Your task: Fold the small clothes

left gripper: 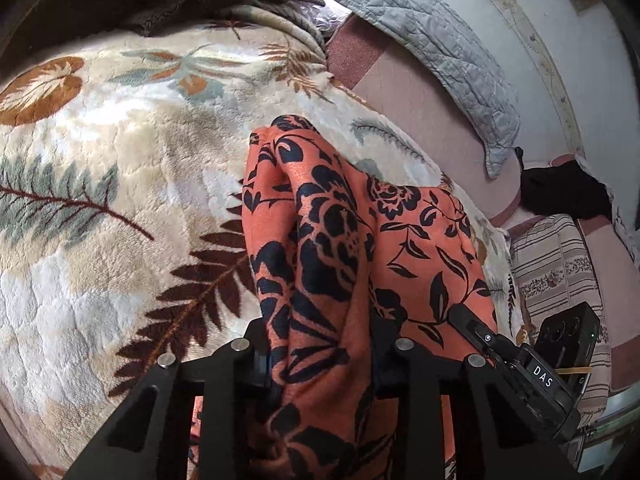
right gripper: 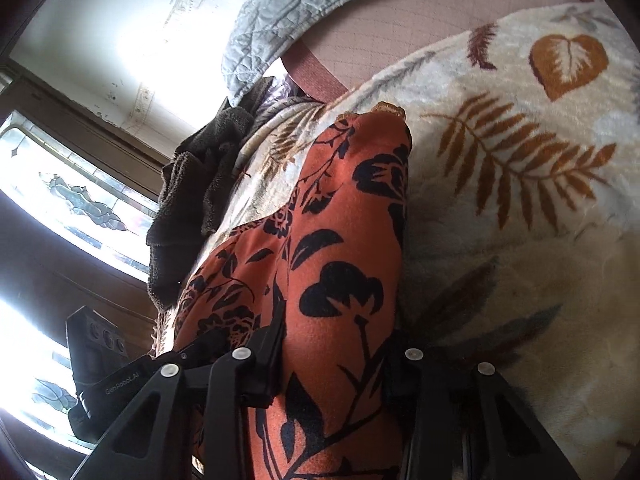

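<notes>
Both grippers clamp the cloth (left gripper: 320,240), lifted off the blanket (left gripper: 100,140).
Left gripper (left gripper: 320,356) and right gripper (right gripper: 332,360) each pinch an edge, likely so it hangs straight for folding.

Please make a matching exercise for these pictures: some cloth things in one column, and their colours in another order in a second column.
Things:
1. garment held in the jaws
2. plush blanket under it
3. quilted pillow
4. fuzzy throw at the blanket's edge

Colours:
A. pale grey
B. dark brown
C. orange with black flowers
D. cream with leaf print

Pairs: 1-C, 2-D, 3-A, 4-B
</notes>
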`<state>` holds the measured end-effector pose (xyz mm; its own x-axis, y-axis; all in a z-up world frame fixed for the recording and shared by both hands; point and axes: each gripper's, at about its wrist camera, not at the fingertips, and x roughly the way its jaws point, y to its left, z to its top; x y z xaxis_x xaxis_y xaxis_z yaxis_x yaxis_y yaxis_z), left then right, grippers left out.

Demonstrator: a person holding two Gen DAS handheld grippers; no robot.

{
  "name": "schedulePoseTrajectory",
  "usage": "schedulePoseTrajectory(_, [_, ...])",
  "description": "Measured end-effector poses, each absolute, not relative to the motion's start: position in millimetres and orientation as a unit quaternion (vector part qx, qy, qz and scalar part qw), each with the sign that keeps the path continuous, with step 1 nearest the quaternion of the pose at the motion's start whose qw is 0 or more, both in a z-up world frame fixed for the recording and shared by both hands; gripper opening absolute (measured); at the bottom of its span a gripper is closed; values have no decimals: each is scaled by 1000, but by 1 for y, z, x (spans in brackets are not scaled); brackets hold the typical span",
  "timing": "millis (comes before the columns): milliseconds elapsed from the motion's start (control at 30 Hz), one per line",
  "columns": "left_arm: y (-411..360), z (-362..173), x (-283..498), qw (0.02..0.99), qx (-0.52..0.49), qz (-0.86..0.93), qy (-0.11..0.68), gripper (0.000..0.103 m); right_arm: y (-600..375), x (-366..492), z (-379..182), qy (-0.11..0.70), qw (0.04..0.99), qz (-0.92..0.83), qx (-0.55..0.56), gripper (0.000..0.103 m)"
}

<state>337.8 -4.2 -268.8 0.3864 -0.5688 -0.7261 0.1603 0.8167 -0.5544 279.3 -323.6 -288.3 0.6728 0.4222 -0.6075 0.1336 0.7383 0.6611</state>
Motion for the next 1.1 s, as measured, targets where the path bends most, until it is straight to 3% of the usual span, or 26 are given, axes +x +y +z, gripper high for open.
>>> schedulePoseTrajectory(533, [-121,-211,242,827,-115,-309,455,33,-435,174,-229,334,877,64,340,38])
schedulePoseTrajectory(733, [-157,-210,213,839,-56,-305,447,33,-464,150,-239,346,860,49,372,38])
schedulePoseTrajectory(867, [-160,-243,210,826,-36,-278,489,34,-471,150,-274,402,824,33,397,38])
schedulePoseTrajectory(933, [-160,-269,210,821,-7,-240,518,37,-471,151,-301,455,796,5,399,43])
schedulePoseTrajectory(967, [-156,-276,209,821,-6,-235,520,43,-472,151,-311,469,788,-11,399,55])
schedulePoseTrajectory(1100, [-148,-261,200,827,8,-230,513,46,-481,132,-293,441,795,-31,416,58])
